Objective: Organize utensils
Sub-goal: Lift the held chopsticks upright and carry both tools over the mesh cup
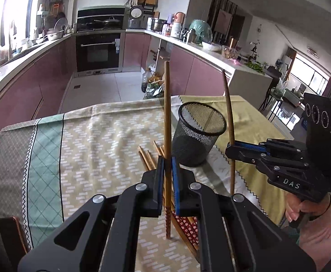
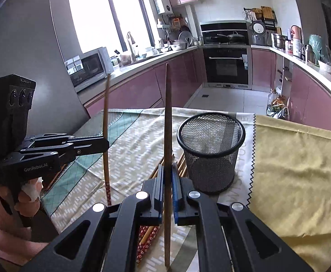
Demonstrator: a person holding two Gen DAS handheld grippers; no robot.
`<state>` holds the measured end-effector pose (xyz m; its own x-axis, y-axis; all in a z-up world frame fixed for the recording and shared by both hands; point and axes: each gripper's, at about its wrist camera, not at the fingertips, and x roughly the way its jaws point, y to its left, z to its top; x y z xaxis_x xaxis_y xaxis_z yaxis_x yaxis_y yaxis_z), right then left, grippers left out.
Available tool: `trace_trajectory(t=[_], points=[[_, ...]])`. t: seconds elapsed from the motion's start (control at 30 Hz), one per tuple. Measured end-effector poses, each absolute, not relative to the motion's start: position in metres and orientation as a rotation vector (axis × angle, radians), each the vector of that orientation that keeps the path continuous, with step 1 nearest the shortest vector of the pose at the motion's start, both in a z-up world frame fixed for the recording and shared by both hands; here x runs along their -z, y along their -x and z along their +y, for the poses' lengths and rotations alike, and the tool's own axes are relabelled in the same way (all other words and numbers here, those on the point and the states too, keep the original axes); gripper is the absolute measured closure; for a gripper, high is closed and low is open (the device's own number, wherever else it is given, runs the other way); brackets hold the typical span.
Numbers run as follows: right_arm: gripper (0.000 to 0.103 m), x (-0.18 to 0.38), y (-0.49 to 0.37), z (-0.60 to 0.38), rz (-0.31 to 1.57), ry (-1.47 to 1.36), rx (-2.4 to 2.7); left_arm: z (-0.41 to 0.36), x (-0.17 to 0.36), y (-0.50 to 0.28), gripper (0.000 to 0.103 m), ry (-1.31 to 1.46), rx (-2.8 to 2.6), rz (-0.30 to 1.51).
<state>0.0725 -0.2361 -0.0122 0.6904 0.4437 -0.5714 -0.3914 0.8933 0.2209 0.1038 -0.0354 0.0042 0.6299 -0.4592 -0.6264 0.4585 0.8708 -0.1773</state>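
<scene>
While each claw grips one upright chopstick, left claw (image 1: pixel 167 176), right claw (image 2: pixel 167 181), tips skyward, mesh cup (image 2: pixel 210 154) just beside, open tablecloth (image 2: pixel 296 170) around.

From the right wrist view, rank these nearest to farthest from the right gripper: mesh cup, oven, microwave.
From the right gripper:
1. Mesh cup, just ahead, slightly right, on the table.
2. Microwave, on the left counter.
3. Oven, at the far wall.
</scene>
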Motion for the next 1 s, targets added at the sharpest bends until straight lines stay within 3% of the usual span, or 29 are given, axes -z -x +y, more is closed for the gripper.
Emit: trace_trajectory(t=[0.67,1.0], points=[[0.097,-0.080,-0.106,-0.273,0.392,-0.078,-0.438,-0.079,-0.115,-0.122,0.096,0.033,0.637,0.495],[0.097,-0.056,-0.143,-0.279,0.478,-0.060,-0.383,-0.122,-0.078,-0.152,0.095,-0.059,0.612,0.599]])
